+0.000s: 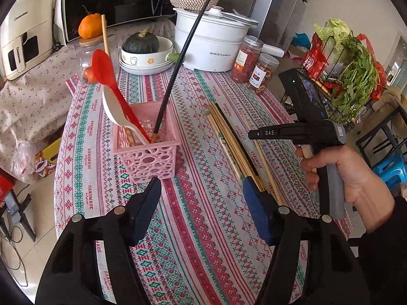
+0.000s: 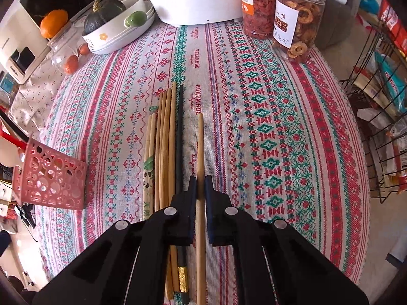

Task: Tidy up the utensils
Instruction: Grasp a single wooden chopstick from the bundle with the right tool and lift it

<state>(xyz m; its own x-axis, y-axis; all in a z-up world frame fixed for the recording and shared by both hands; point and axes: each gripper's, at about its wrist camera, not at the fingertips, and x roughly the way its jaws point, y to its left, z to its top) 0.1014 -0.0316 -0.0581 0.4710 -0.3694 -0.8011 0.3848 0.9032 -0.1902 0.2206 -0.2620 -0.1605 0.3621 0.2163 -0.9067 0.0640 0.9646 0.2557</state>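
A: From the left camera, what shows that the right one misses?

B: The pink plastic basket (image 1: 146,147) with round holes, holding a red spoon (image 1: 106,76), a white spoon (image 1: 117,111) and a black chopstick (image 1: 178,61) leaning up. The left gripper (image 1: 201,200) hangs spread wide, holding nothing, above the woven patterned cloth on the surface (image 1: 203,241).

A: And the right camera?

B: The right gripper (image 2: 200,188) is nearly closed around one pale wooden chopstick (image 2: 200,147), lying alone just right of the chopstick bundle (image 2: 165,137) mid-surface. Whether the pads actually pinch it, I cannot tell.
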